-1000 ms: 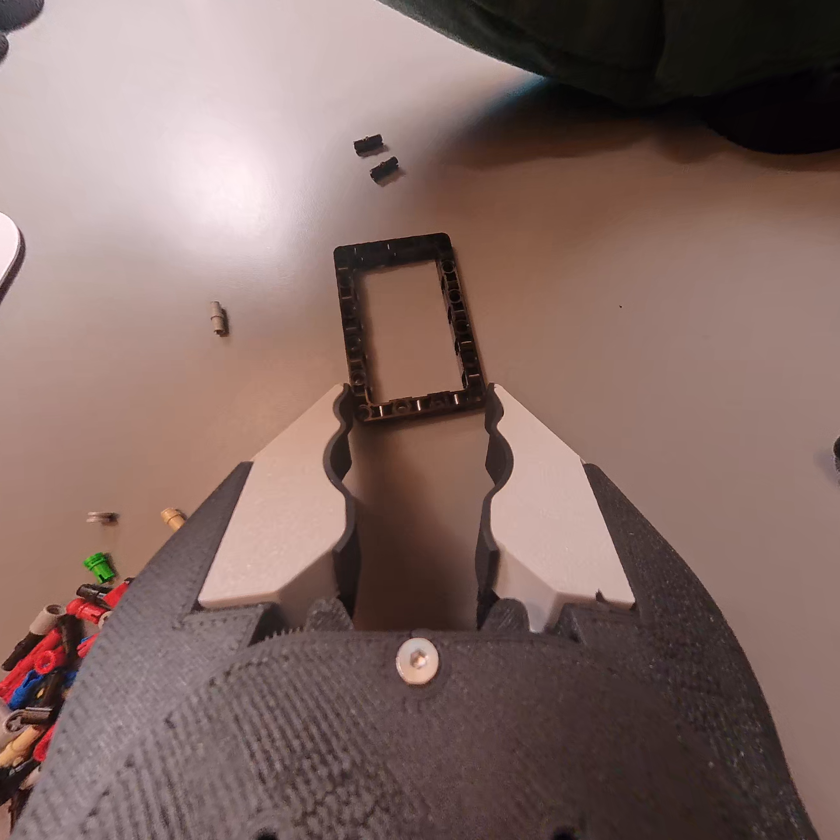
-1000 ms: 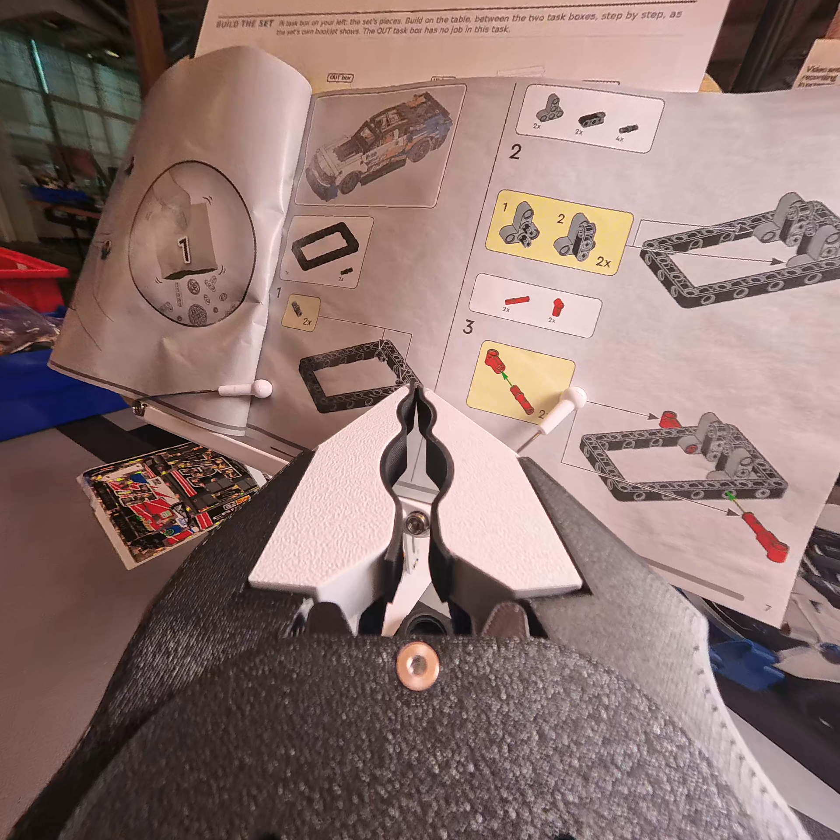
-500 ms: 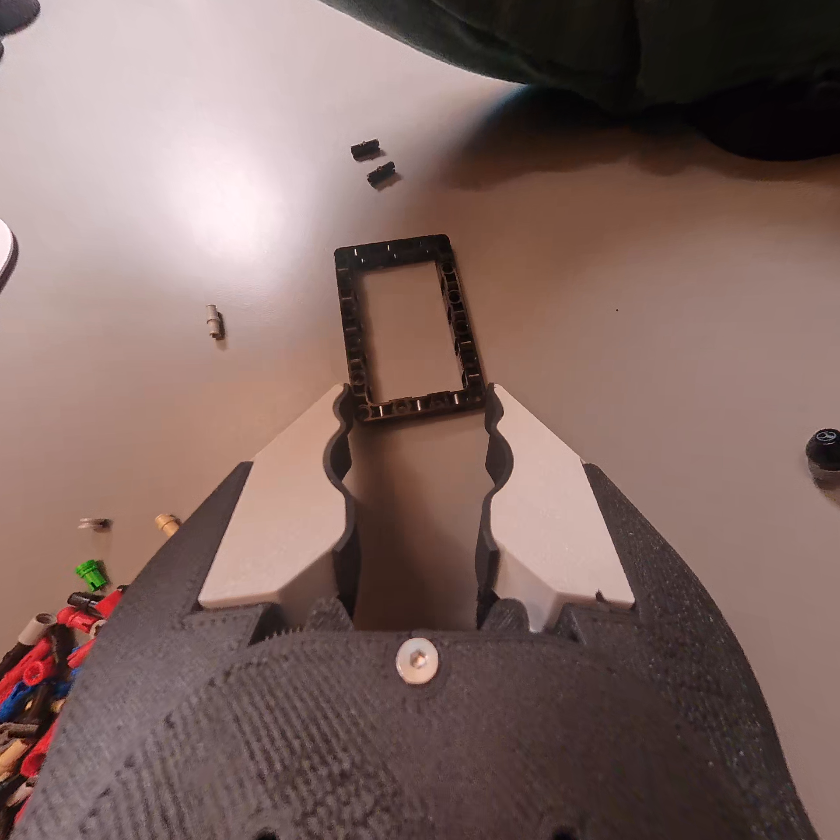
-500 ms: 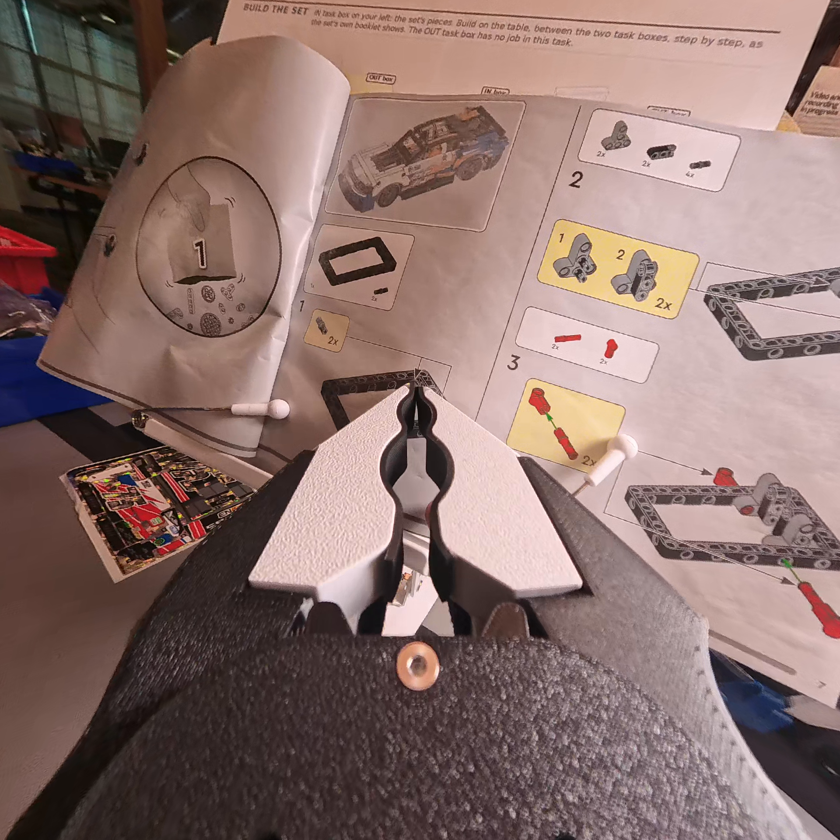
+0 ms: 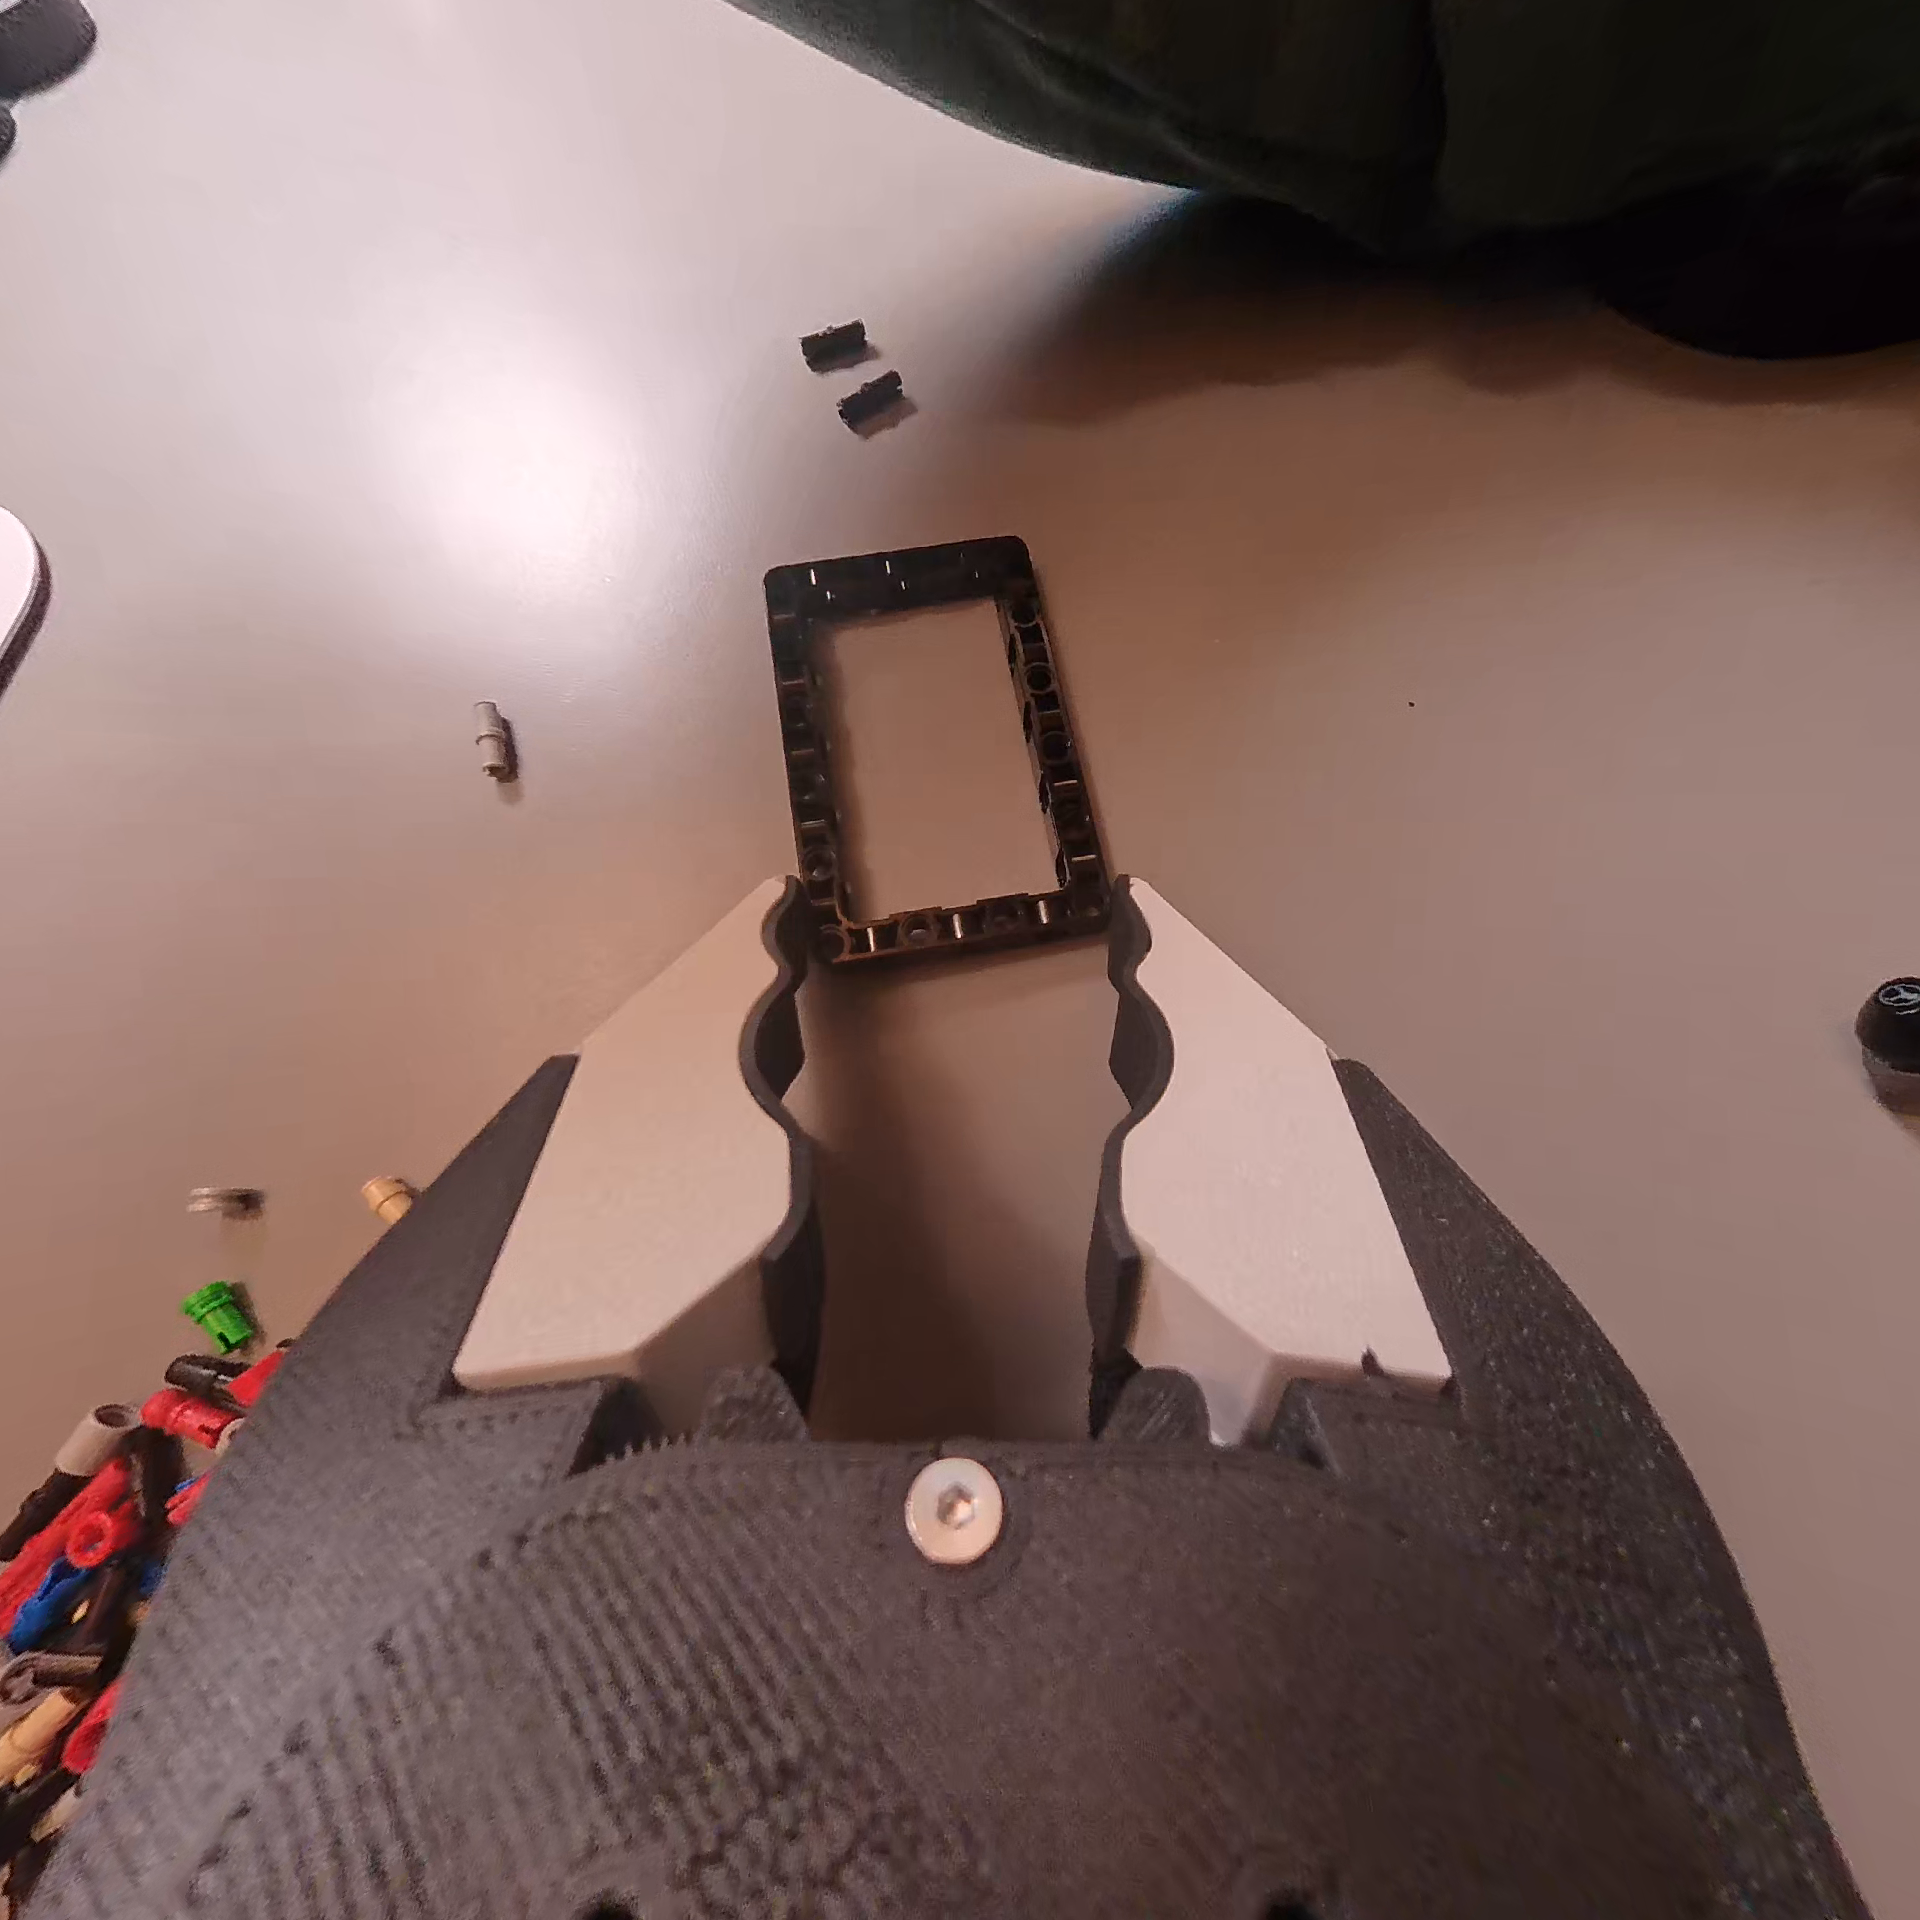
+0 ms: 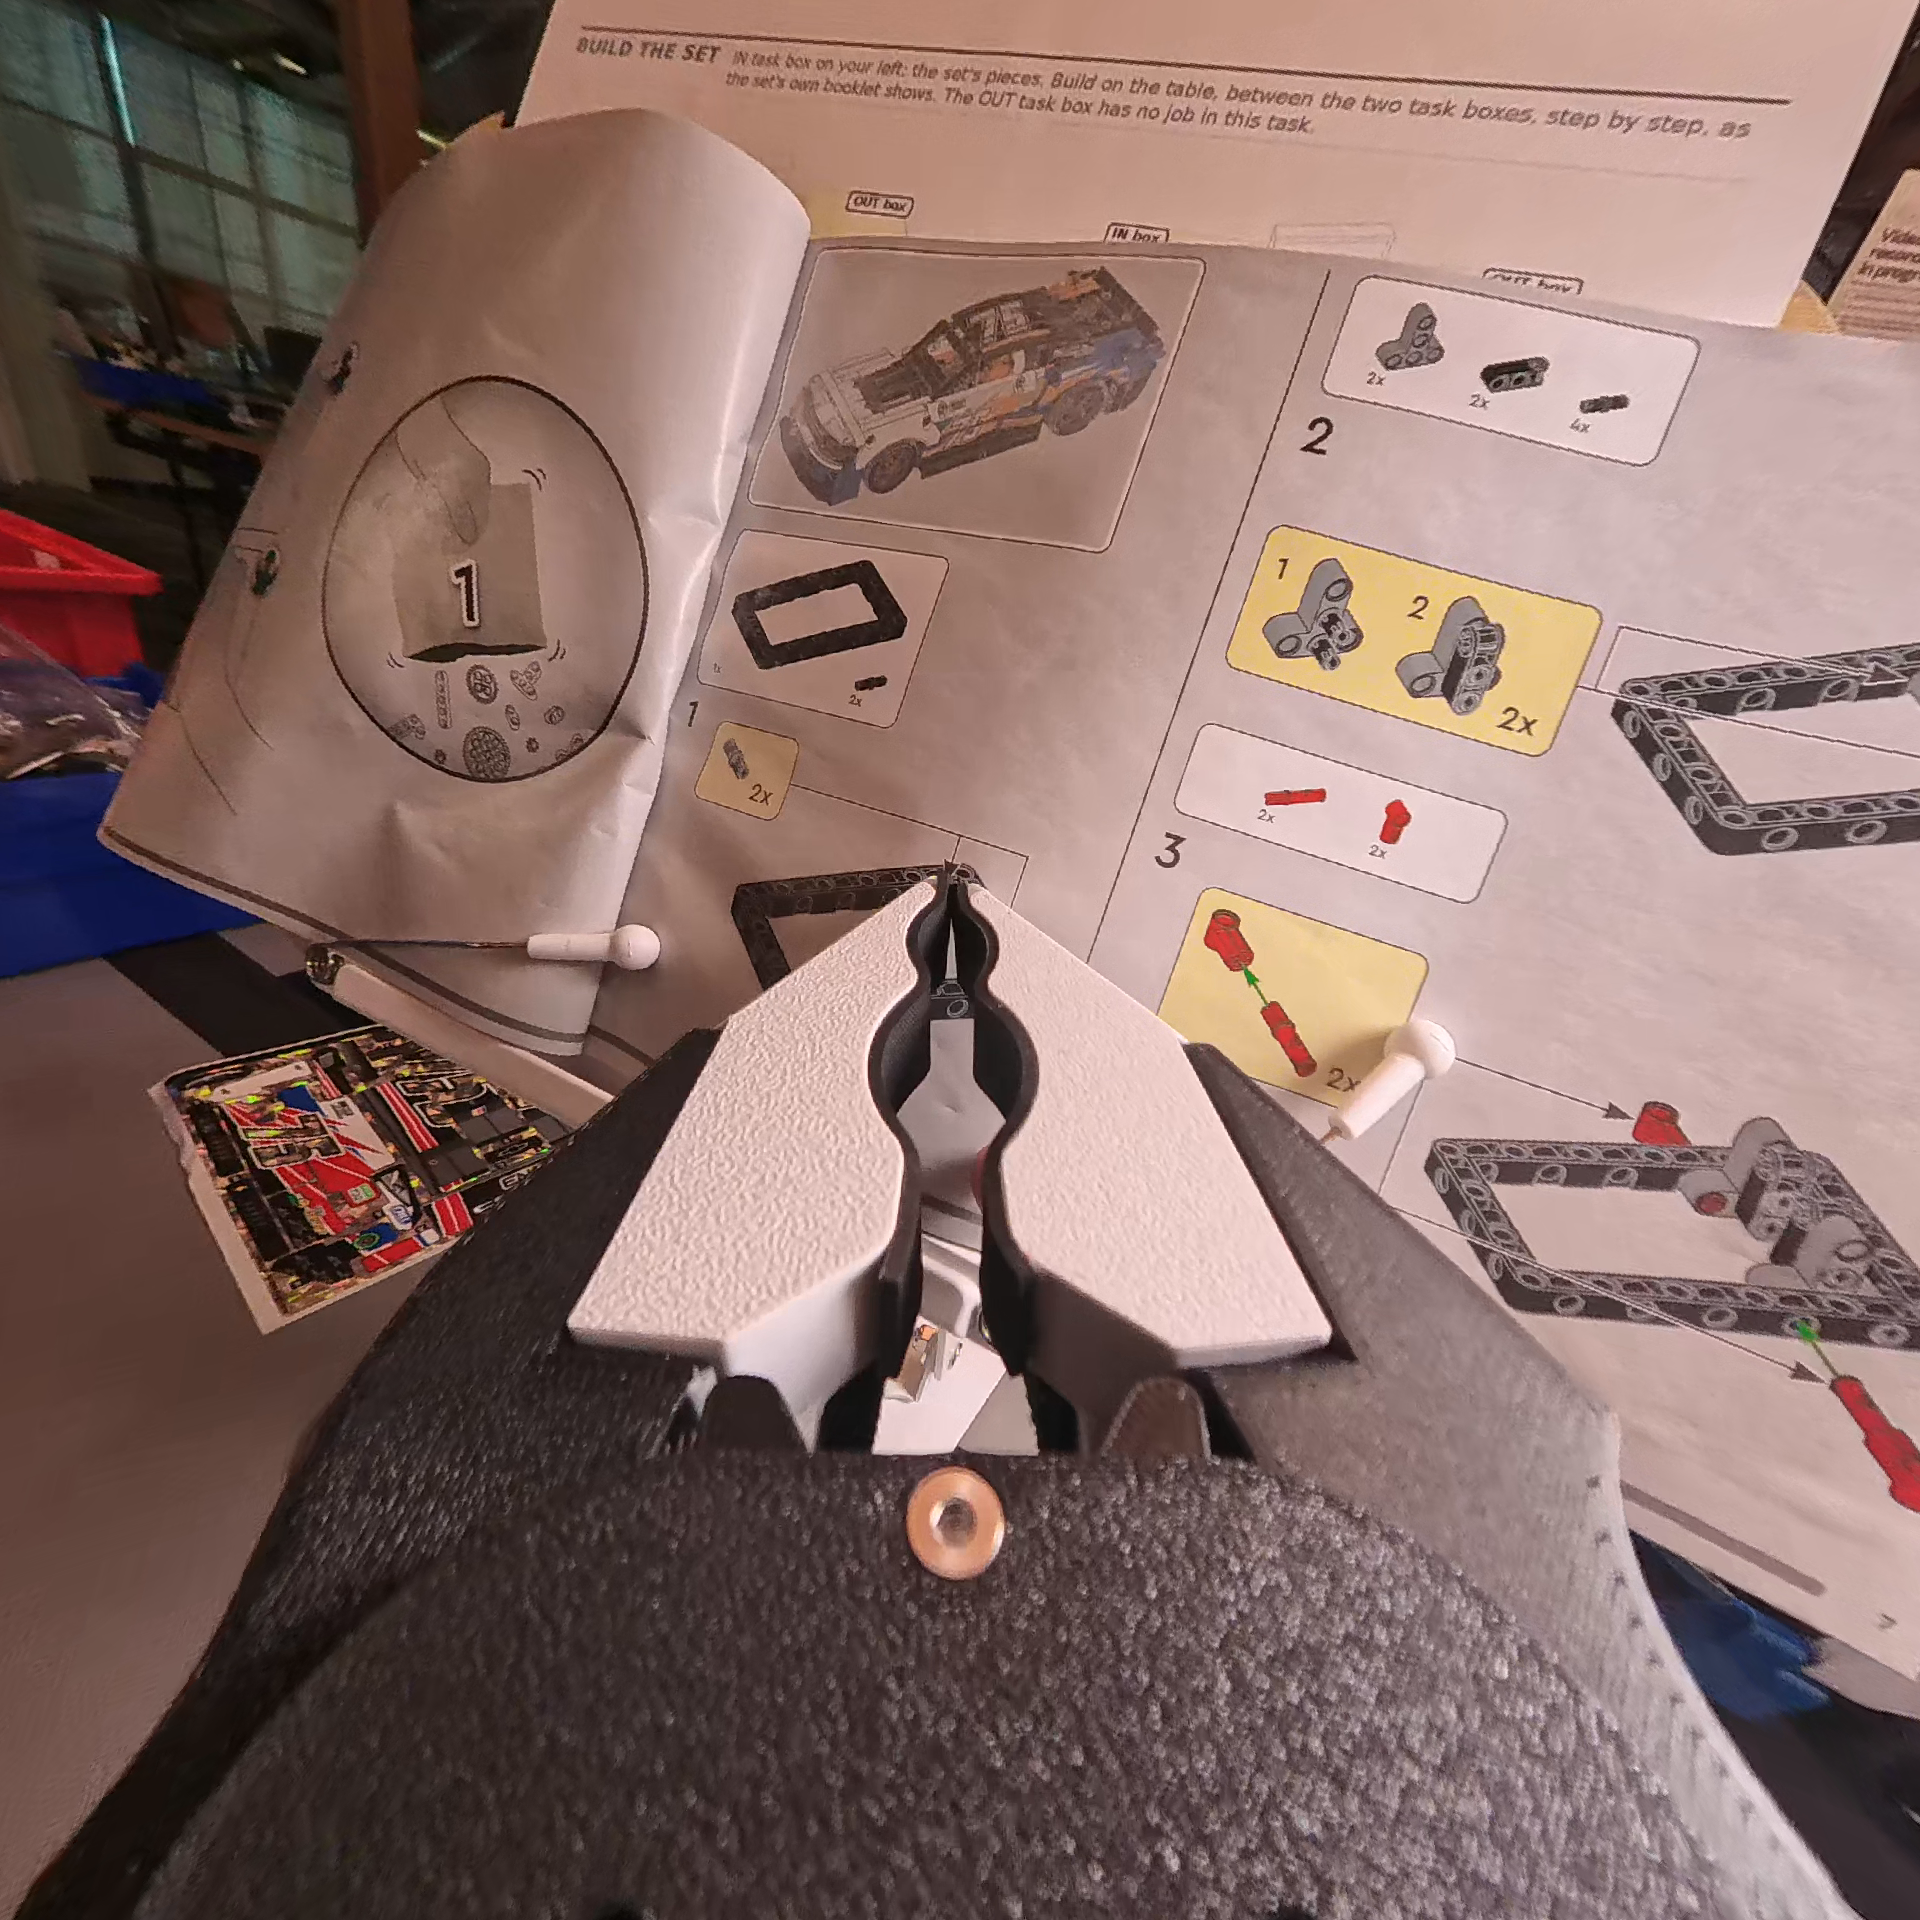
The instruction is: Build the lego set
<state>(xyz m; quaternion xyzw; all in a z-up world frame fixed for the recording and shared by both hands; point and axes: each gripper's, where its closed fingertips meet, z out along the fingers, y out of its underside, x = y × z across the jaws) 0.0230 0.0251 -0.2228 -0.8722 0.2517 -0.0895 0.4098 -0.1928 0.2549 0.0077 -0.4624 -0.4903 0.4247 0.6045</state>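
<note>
Hovering low over a beige desk [image 5: 1455,727], the left gripper [image 5: 956,914] has its jaws spread wide, and the near short side of a black rectangular frame [image 5: 928,750] sits between the fingertips; whether they touch it cannot be told. That frame lies flat near the middle of the desk, and its place between the tips is the same as half a second ago. Two black pins [image 5: 854,366] lie beyond the frame's far end, towards the far edge of the desk, where dark green cloth [image 5: 1455,114] overhangs. A grey pin [image 5: 492,739] lies alone to the left of the frame. At the near left corner is a heap of parts [image 5: 94,1538], red, blue, black and tan, with a green piece [image 5: 220,1313] at its edge. A small black round part [image 5: 1889,1035] shows at the right edge, a little further into view than before. The right gripper [image 6: 951,894] is raised and closed with nothing between its tips, pointing at an open booklet [image 6: 1143,665] propped upright on a stand with white clips [image 6: 594,945]. Compared with a moment ago the booklet fills more of the view and sits further right, so its third-step drawings run off the edge. A sticker sheet [image 6: 332,1164] lies flat below the booklet's left page.
</note>
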